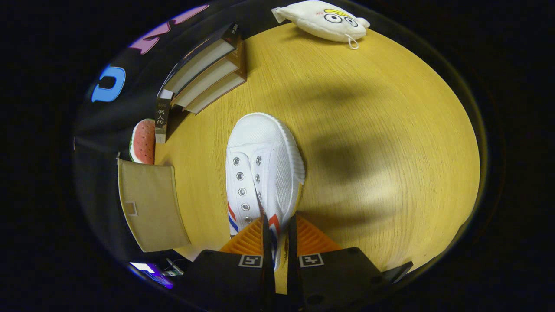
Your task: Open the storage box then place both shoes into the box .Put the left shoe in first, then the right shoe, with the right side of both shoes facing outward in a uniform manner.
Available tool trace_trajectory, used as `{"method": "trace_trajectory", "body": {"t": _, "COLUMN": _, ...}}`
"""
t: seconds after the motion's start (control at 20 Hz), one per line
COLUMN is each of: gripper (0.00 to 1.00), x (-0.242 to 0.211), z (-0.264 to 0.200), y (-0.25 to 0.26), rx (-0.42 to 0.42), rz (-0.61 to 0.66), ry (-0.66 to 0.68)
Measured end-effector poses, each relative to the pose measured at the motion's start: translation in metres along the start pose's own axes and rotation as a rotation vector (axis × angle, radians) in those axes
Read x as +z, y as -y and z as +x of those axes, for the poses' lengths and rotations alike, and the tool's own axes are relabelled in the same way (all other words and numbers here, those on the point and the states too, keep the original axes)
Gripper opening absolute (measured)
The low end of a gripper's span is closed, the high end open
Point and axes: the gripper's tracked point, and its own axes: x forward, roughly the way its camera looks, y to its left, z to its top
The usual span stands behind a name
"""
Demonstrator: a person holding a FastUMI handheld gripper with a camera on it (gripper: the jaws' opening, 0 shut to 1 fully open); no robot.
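Shoe [262,173] — pinched in gripper [277,236]

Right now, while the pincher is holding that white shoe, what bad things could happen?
1. The gripper pinches only a thin strip of the white shoe near its opening, so the shoe might slip out or swing.
2. The toe sticks out far beyond the fingers, so it could bump the books or the tan box during a turn.
3. It hangs over the wooden table, so a drop could flip it the wrong way.

The wooden table [368,130] carries books [204,76] and a beige box [149,203] along one edge. A plush pouch [323,19] lies at its far edge.
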Motion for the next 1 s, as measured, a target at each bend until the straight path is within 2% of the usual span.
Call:
{"method": "trace_trajectory", "body": {"t": 0.1, "gripper": 0.11, "x": -0.002, "z": -0.004, "y": -0.003, "rx": 0.032, "rz": 0.017, "ry": -0.01}}
{"method": "trace_trajectory", "body": {"t": 0.45, "gripper": 0.11, "x": -0.011, "z": -0.061, "y": -0.058, "rx": 0.15, "rz": 0.093, "ry": 0.051}}
{"method": "trace_trajectory", "body": {"t": 0.75, "gripper": 0.11, "x": -0.018, "z": -0.121, "y": -0.151, "rx": 0.278, "rz": 0.12, "ry": 0.118}}
{"method": "trace_trajectory", "body": {"t": 0.85, "gripper": 0.11, "x": -0.025, "z": -0.131, "y": -0.188, "rx": 0.309, "rz": 0.128, "ry": 0.126}}
{"method": "trace_trajectory", "body": {"t": 1.0, "gripper": 0.11, "x": -0.038, "z": -0.135, "y": -0.244, "rx": 0.331, "rz": 0.07, "ry": 0.14}}
